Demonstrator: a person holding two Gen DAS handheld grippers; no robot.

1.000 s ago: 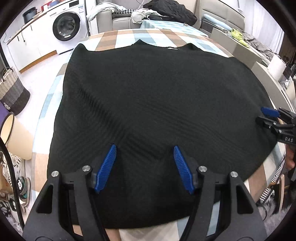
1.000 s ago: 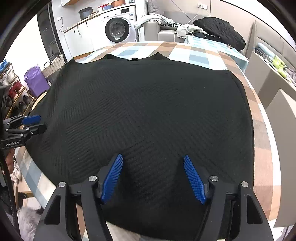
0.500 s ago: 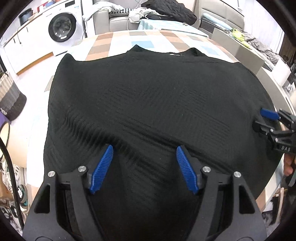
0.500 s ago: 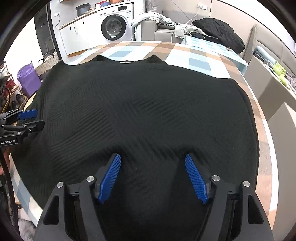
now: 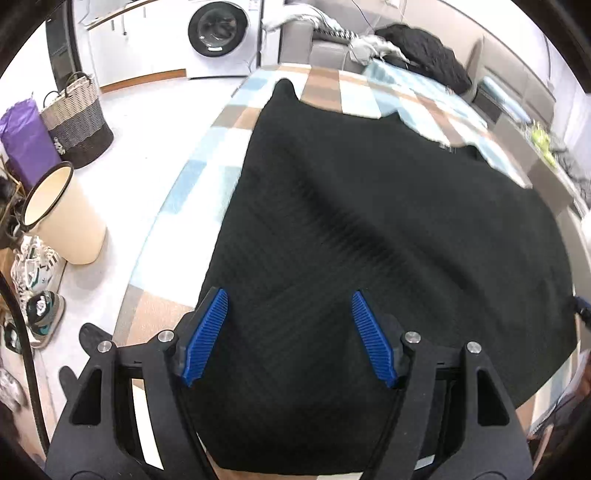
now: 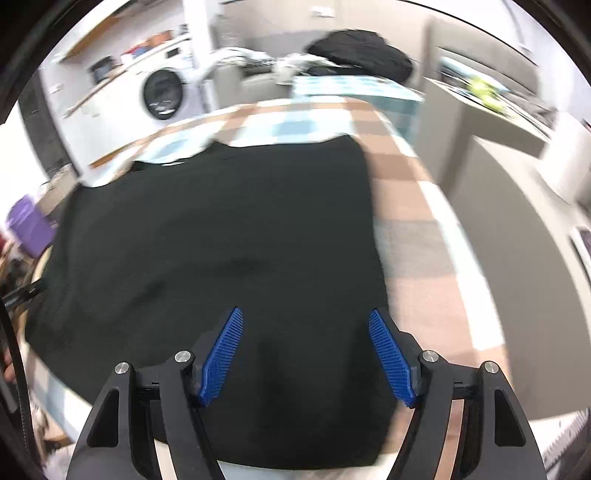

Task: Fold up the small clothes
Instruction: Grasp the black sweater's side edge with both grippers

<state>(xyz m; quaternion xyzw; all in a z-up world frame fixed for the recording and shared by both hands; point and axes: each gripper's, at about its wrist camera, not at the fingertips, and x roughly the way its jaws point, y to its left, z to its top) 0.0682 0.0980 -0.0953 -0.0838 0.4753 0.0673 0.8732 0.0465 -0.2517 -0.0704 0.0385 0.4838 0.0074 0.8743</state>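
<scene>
Two grippers hang over one black sweater, which lies spread flat on a checked tablecloth.

Nearest in the left wrist view, the left gripper has its blue pads set wide apart above the sweater's near hem. Its jaws have just been opening; nothing is pinched between them, only cloth lying below. The right gripper, nearest in its own view, also stands wide with bare jaws over the hem, close to the sweater's right edge.

Only the left view is sharp. It shows the sweater's left edge, the table's left side, and on the floor a cream bin, sneakers, a woven basket and a purple bag. The right view is blurred. It alone shows the sweater's straight right edge and the bare brown and white checks beside it.

The sweater is ribbed knit with diagonal bands and a few soft ripples. Its neckline lies at the far end.

Farther back, both views show a washing machine and a sofa heaped with dark and pale clothes.
</scene>
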